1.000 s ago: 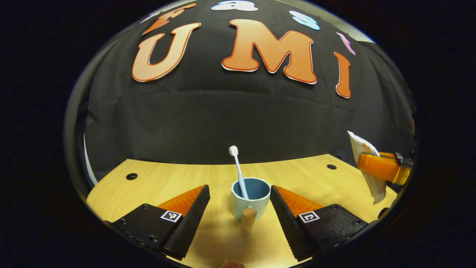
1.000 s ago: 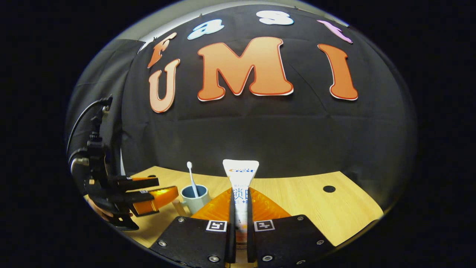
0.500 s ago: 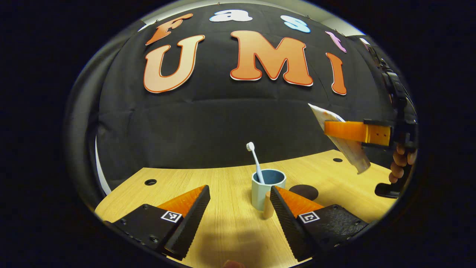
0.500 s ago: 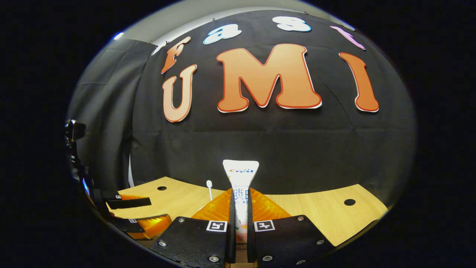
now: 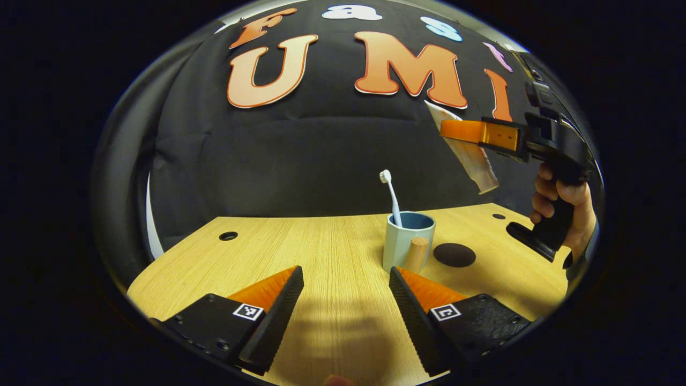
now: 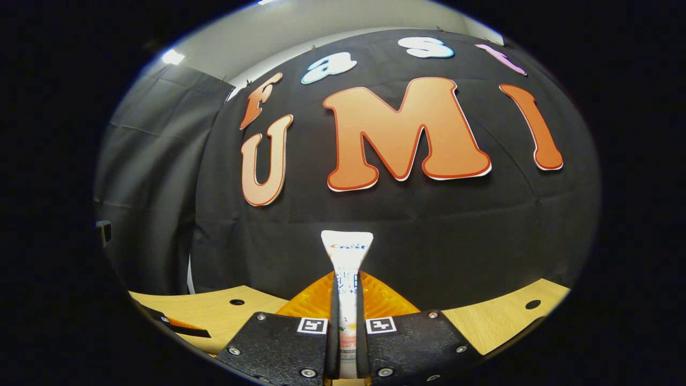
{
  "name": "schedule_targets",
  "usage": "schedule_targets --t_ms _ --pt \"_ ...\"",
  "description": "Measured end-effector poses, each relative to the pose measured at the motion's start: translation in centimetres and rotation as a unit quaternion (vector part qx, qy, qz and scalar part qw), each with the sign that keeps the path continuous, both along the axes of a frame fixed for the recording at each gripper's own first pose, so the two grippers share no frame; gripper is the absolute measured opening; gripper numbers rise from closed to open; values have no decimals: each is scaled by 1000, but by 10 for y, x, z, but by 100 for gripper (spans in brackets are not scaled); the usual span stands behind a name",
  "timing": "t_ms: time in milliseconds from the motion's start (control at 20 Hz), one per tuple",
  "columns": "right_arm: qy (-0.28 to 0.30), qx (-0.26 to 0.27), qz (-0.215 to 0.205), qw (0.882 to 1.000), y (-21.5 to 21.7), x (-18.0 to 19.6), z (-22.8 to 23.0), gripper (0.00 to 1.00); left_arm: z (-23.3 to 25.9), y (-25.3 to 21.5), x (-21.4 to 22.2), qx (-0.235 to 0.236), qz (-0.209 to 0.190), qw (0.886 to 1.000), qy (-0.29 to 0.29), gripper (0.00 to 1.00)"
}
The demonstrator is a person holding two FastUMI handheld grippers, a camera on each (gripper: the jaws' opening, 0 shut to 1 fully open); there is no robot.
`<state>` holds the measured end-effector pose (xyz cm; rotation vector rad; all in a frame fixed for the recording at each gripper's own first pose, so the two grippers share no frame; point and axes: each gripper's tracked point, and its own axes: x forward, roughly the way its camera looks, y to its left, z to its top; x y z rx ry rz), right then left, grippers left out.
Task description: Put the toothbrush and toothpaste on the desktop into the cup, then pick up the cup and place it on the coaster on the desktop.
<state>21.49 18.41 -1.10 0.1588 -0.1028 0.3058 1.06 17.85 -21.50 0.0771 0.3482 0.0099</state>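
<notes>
Reading from left to right in the left gripper view, we first see the left hand-held gripper (image 5: 345, 300) low over the bench (image 5: 300, 241), its two fingers spread wide with nothing between them; we judge that it waits back from the work so that the space above the cup stays free. Farther right stands the cup (image 5: 407, 244), upright on the bench with its handle turned toward us, and the toothbrush (image 5: 391, 195) already rests in it, head up and leaning left against the rim, so that half of the loading is done. Just beside the cup, to its right, lies the dark round coaster (image 5: 454, 254), bare, placed near enough that the final move of the cup will be short. At the far right a hand (image 5: 563, 203) grips the handle of the right hand-held gripper (image 5: 466, 131), raised well above the bench and above the cup's height. Its fingers are closed on the toothpaste (image 5: 471, 155), which hangs tilted, crimped end up. We judge this height lets the tube come down into the cup's mouth. In the right gripper view the toothpaste (image 6: 347, 279) stands pinched between both fingers of that gripper (image 6: 347, 300).
</notes>
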Motion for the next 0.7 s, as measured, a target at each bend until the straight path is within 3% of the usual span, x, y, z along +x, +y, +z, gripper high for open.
schedule_targets --t_ms 350,700 --pt "25 61 40 997 29 18 -34 12 -2 10 -1 9 13 1000 3 97" --pt "17 80 24 996 38 39 -45 12 -5 9 -2 3 16 1000 7 97"
